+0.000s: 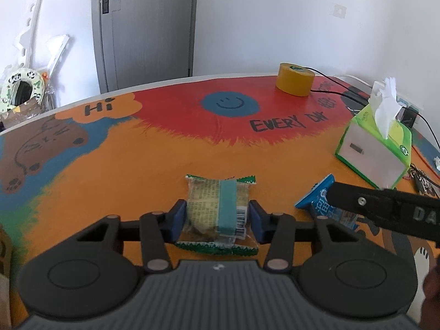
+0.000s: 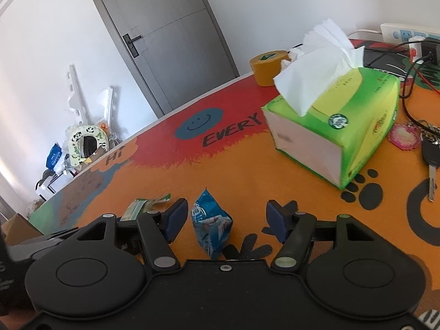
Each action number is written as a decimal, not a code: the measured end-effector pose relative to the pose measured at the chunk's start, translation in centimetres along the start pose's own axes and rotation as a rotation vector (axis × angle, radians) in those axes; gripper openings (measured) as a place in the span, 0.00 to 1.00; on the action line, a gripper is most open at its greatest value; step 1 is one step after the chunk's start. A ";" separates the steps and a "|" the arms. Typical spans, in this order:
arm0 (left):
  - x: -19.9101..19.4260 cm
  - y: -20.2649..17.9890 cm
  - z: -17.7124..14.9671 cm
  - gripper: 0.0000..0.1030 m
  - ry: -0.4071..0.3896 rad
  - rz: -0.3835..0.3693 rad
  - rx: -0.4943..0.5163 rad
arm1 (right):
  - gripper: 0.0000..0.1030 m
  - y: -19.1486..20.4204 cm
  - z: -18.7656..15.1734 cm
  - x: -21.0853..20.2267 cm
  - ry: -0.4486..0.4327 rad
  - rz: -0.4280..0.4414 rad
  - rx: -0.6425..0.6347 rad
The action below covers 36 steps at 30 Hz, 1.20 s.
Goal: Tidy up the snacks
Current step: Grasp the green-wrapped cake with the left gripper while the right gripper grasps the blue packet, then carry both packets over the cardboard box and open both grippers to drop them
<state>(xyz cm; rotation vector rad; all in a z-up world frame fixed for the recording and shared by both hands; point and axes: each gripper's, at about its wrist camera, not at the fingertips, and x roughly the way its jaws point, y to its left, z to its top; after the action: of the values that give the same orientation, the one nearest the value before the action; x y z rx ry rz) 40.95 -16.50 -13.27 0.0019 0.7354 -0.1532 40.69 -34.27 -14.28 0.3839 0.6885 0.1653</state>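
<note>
A green-edged clear snack packet (image 1: pixel 209 206) lies flat on the painted table (image 1: pixel 110 165). My left gripper (image 1: pixel 218 217) is shut on it, with a blue pad pressed against each long side. To its right lies a blue snack packet (image 1: pixel 316 200), partly hidden under a black finger of the other gripper (image 1: pixel 357 200). In the right wrist view the blue packet (image 2: pixel 210 220) sits on the table between the fingers of my right gripper (image 2: pixel 227 214). Those jaws stand open, the left pad near the packet and the right pad well apart from it. The green packet (image 2: pixel 137 206) peeks out on the left.
A green tissue box (image 2: pixel 343 126) stands to the right, beyond the blue packet. A yellow tape roll (image 1: pixel 294 78) sits at the table's far edge. Keys with a pink charm (image 2: pixel 429 154), black cables and a power strip (image 2: pixel 407 31) occupy the far right. A grey door is behind.
</note>
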 end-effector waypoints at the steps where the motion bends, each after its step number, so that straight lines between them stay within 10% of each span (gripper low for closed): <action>1: -0.2 0.2 -0.1 0.46 0.001 0.003 -0.004 | 0.62 0.1 0.0 0.2 0.003 -0.002 -0.001; 8: -1.0 1.5 -0.5 0.46 0.004 0.041 -0.043 | 0.61 1.1 0.1 1.3 0.026 -0.005 -0.028; 14: -2.3 2.3 -1.0 0.46 -0.008 0.045 -0.072 | 0.27 1.1 -0.3 0.8 0.028 -0.020 -0.015; 36: -11.8 3.5 -2.4 0.46 -0.127 0.022 -0.144 | 0.25 2.6 -2.8 -6.3 -0.070 0.076 0.054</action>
<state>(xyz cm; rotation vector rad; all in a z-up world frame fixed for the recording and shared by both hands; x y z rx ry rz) 31.19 -11.24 -7.39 -0.1358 0.6179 -0.0781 34.06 -32.84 -11.53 0.4657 0.6104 0.2043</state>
